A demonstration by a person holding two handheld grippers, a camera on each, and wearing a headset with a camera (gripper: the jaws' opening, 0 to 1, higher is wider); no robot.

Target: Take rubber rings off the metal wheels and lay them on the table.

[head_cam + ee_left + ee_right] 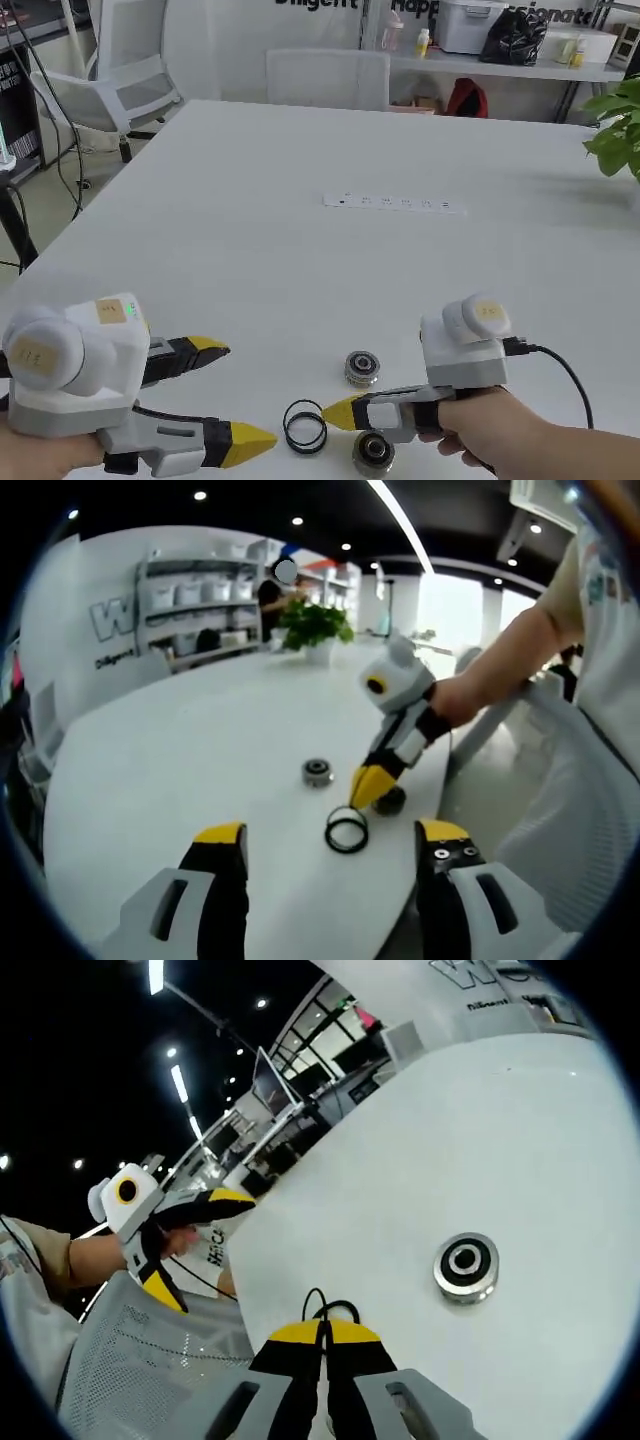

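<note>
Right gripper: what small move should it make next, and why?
Probably open the right gripper a little and draw it back. Its jaws are shut, with the tips at the edge of the rings, which lie flat on the table; whether they pinch a ring I cannot tell. The dark wheel beside it may still wear a ring. The left gripper is open.
</note>
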